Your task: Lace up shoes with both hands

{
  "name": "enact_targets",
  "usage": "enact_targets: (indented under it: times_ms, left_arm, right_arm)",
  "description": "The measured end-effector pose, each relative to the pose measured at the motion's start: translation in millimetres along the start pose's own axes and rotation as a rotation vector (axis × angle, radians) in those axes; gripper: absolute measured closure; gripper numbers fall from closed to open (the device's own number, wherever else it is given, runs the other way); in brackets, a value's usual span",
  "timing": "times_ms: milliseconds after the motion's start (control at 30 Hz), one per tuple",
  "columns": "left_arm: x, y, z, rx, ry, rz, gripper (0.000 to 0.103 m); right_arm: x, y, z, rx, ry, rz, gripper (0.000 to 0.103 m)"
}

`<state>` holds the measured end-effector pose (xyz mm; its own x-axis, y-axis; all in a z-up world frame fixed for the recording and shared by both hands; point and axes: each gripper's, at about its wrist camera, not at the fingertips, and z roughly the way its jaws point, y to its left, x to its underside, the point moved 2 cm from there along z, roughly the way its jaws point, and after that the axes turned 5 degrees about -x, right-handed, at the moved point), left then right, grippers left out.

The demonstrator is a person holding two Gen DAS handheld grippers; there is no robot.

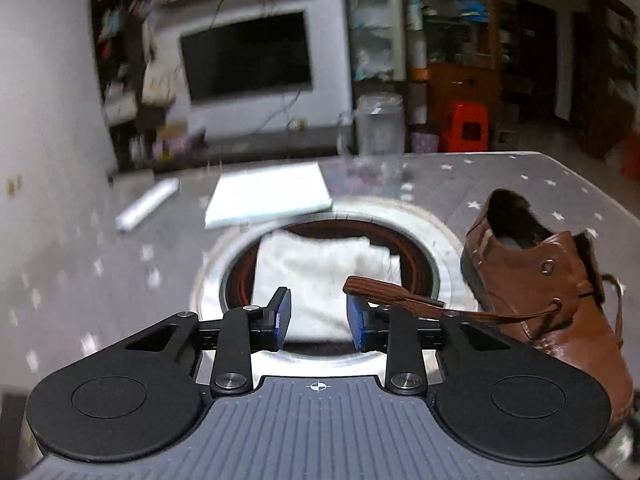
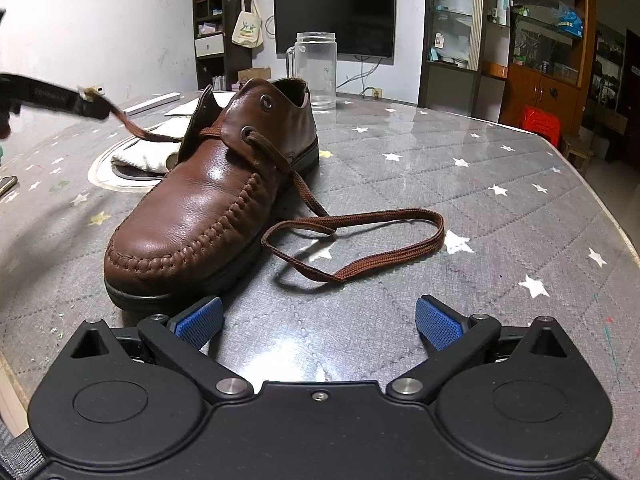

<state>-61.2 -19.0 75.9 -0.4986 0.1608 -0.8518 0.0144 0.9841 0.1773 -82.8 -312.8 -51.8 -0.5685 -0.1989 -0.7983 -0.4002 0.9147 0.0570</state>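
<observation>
Left wrist view shows the left gripper (image 1: 319, 316) with its blue-padded fingers (image 1: 283, 314) partly apart and nothing pinched between them; the flat brown shoelace end (image 1: 384, 294) lies draped over the top of the right-hand finger rather than clamped, running back to the lower eyelet of the brown leather shoe (image 1: 552, 300). That shoe stands upright on the grey star-patterned desk (image 1: 100, 280), beside a round recess holding a folded white cloth (image 1: 316, 276). From the right wrist view, the right gripper (image 2: 319, 320) hovers low over the desk with its fingers spread wide and empty, just in front of the shoe's toe. The other lace end (image 2: 360, 236) lies slack on the desk in a loose loop to the shoe's right, well within reach. Only the lower pair of eyelets looks threaded; the upper metal eyelet (image 2: 265, 102) is bare. I judge the lacing about half done, both ends waiting to be picked up. Next, each gripper needs to close firmly on its lace near the tip, then steer that tip through an upper eyelet.
</observation>
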Motion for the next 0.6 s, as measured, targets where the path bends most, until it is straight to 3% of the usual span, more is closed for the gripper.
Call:
enact_targets:
  times_ms: [233,333,433,500,600]
  left_arm:
    - [-21,-47,-40,0.11,-0.184,0.276,0.064]
    - [-33,-48,-45,0.116,-0.221,0.295,0.063]
    - [-44,-43,-44,0.123,-0.233,0.279,0.053]
    - [-52,-42,-50,0.137,-0.252,0.278,0.047]
    - [-60,-53,-55,0.169,-0.277,0.324,0.047]
  right_arm:
    - [-8,4,-14,0.022,-0.048,0.037,0.0]
    - [-24,13,-22,0.027,-0.118,0.031,0.0]
    - [-37,20,-17,0.02,-0.159,0.058,0.0]
    - [-45,24,-9,0.019,-0.173,0.075,0.0]
    - [-55,27,3,0.037,-0.176,0.091,0.0]
